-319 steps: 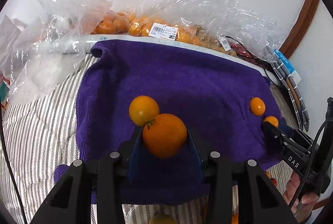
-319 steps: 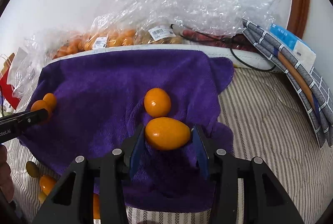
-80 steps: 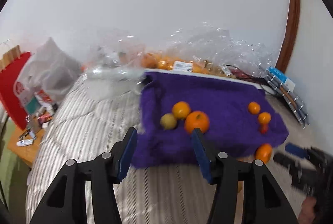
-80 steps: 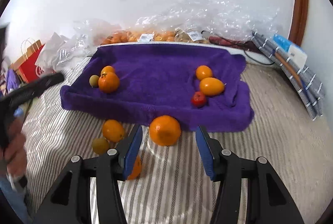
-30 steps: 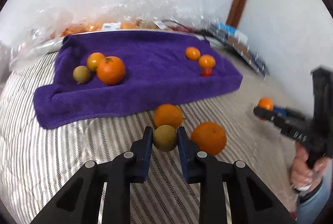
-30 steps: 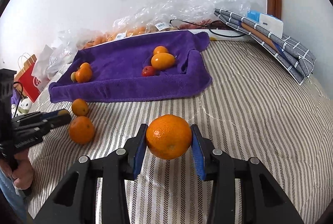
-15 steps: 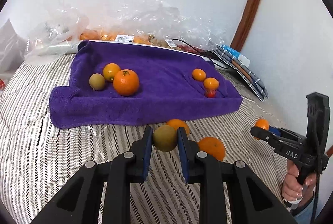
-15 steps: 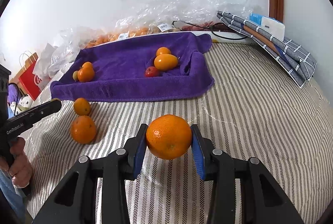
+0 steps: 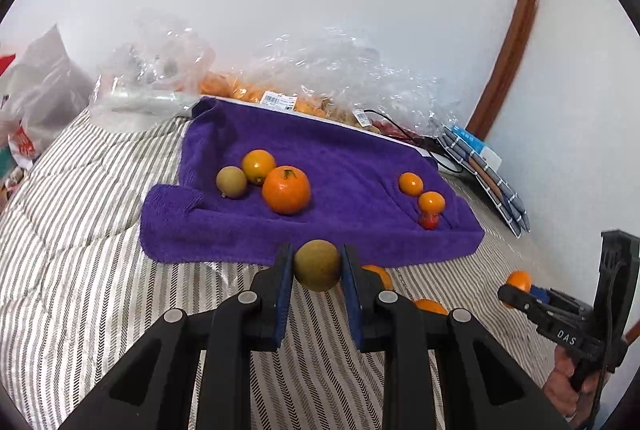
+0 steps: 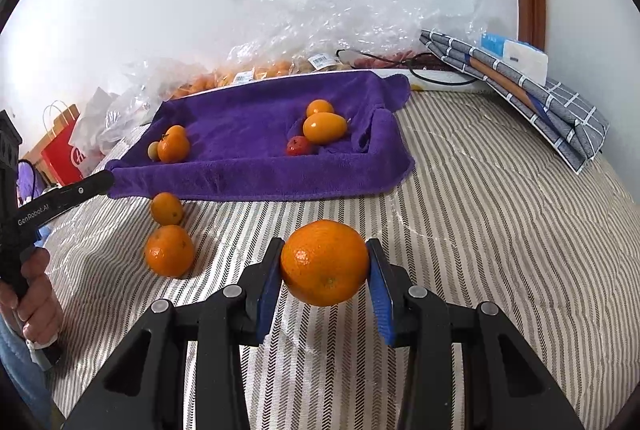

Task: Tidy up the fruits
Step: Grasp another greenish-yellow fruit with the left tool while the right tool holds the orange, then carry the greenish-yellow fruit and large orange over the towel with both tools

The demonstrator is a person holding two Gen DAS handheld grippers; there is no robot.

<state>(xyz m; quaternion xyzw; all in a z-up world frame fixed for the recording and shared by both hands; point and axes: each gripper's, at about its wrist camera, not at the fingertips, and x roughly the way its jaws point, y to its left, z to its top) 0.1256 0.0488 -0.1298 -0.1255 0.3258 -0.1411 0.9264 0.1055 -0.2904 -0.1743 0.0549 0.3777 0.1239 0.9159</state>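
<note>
Left wrist view: your left gripper pinches a small greenish-brown fruit between its blue pads, clear of the striped bedcover. Just behind the pads, at 1 o'clock, two oranges lie on the cover, mostly hidden by the finger. At 12 o'clock spreads the purple towel. On its left part, at 11 o'clock, sit a second greenish-brown fruit, a small orange fruit and a big orange, all close together. At 1 o'clock on the towel lie two little orange fruits and a red one in a row. Beyond the towel, clear plastic bags of fruit rest against the wall.

In the right wrist view, your right gripper is clamped on a large orange, held above the bedcover. At 10 o'clock two loose oranges rest on the cover, just before the towel's near edge. Your left hand shows at 9 o'clock. At 2 o'clock folded grey checked cloths lie near the wall.
</note>
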